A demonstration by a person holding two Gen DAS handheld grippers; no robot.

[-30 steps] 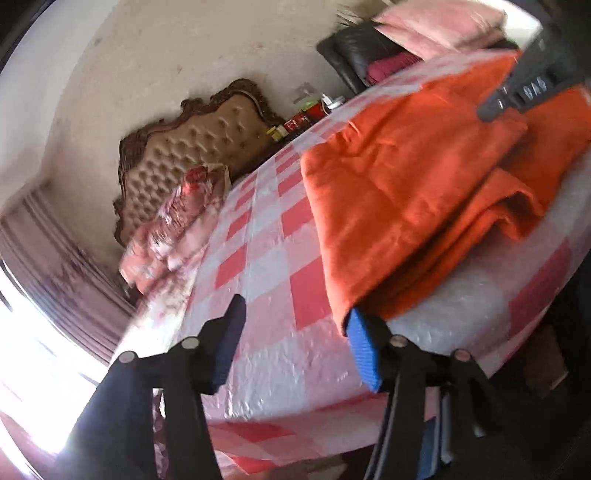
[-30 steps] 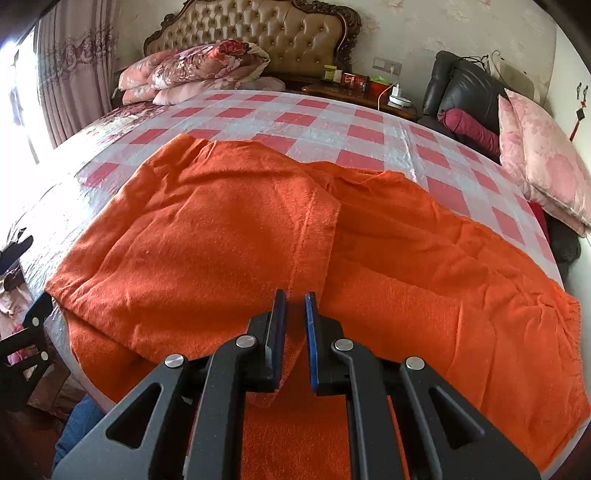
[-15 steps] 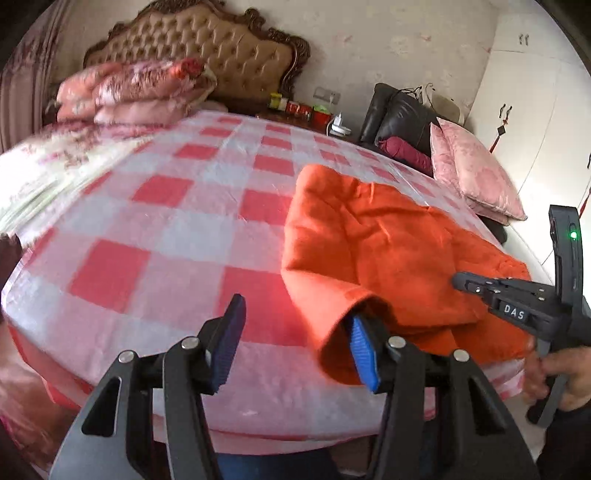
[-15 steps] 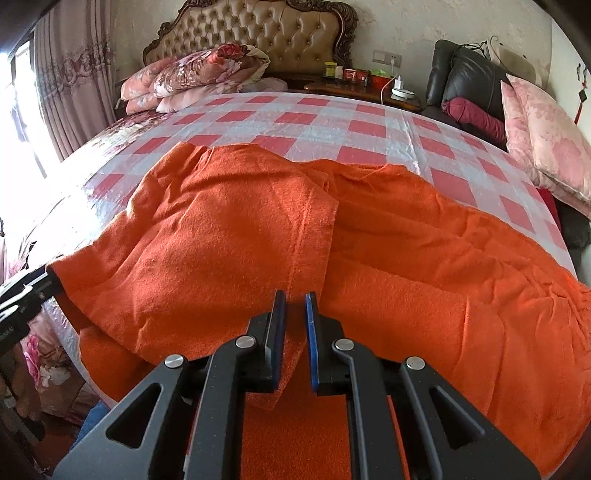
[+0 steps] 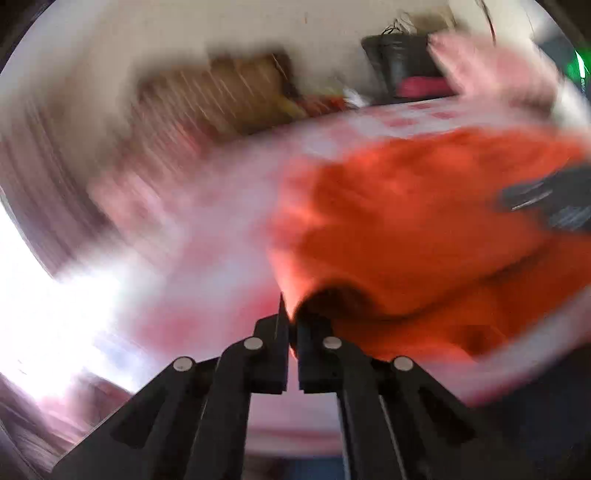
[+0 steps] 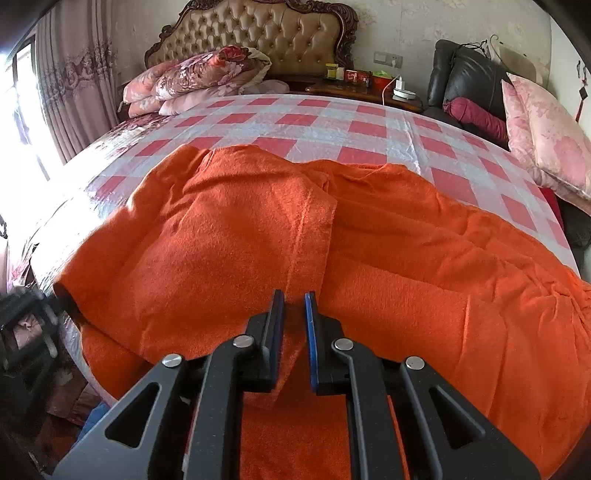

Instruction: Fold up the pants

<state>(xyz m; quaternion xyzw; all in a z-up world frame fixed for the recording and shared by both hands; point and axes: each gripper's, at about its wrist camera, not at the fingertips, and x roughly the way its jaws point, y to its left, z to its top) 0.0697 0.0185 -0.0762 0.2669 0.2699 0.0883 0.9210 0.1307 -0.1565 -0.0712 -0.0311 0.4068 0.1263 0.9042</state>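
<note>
My left gripper (image 5: 291, 325) has its two fingers pressed close together, with only a thin slit between them, and orange cloth sits pinched at the tips (this view is very blurry). My right gripper (image 6: 294, 317) points forward and a bit down. Its fingers stand near each other with a narrow gap, and a fold of cloth lies between them.

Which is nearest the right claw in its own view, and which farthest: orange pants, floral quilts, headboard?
1. Orange pants, pinched in the right claw.
2. Floral quilts, far left on the bed.
3. Headboard, behind them at the wall.
</note>
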